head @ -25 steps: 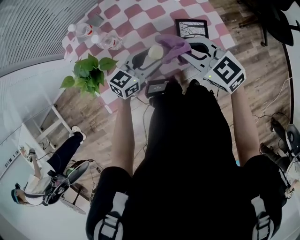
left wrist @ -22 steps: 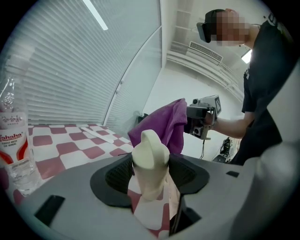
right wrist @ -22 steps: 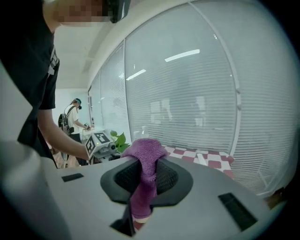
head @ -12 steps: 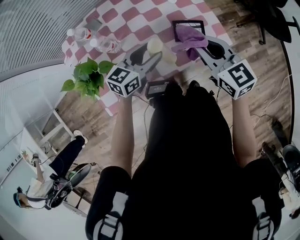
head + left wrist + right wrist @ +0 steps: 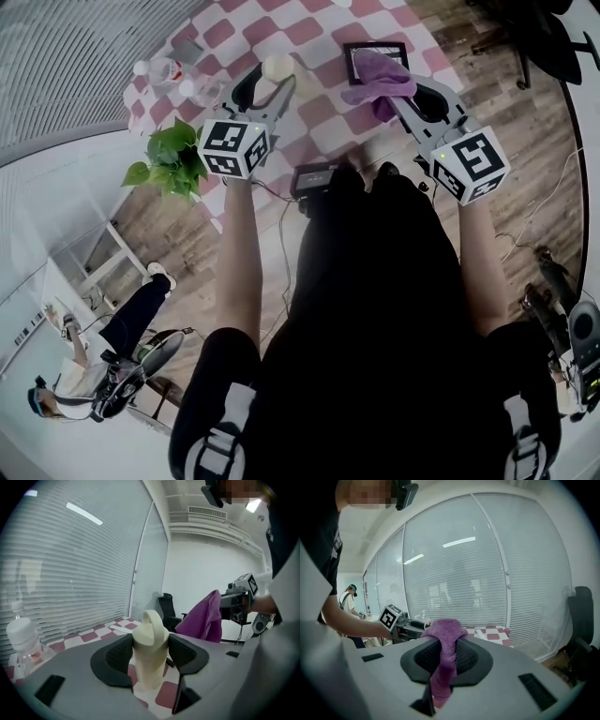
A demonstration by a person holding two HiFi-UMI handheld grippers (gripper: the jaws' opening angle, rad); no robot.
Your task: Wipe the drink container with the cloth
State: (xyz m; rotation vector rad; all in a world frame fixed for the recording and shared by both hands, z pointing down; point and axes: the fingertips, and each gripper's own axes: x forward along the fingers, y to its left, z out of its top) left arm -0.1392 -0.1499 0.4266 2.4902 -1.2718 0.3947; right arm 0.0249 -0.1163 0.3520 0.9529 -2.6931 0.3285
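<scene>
Left jaws: the left gripper (image 5: 150, 660) stands wide apart, both dark ribbed pads pressed against the sides of the drink container (image 5: 150, 637), which is gripped upright between them
Right jaws: the right gripper (image 5: 446, 660) is closed almost all the way, pinching the purple cloth (image 5: 446, 632); the cloth bunches in a lump above the pads and trails down in a narrow strip below them
Container, place: over the left half of the checkered table (image 5: 314, 26), near the two clear water bottles (image 5: 161, 67) that stand by the table's left edge
Container, look: cream all over, smooth and matt, with a body that narrows slightly downward and a rounded lid with a loop handle on top
Cloth, place: over the right half of the table, well apart from the container, hanging across a dark framed panel (image 5: 375, 46) that lies on the table
Cloth, look: soft looped weave, crumpled, folded over itself at the top
Hidden in the head view: only the container's pale top shows between the left jaws, the gripper covers the rest; the cloth covers much of the panel
Hard to tell: whether the container's base touches the table or hangs clear of it
Cut off: the cloth's lower end drops out of sight behind the right gripper's own body in the right gripper view; one bottle sits at the dark rim of the left gripper view
</scene>
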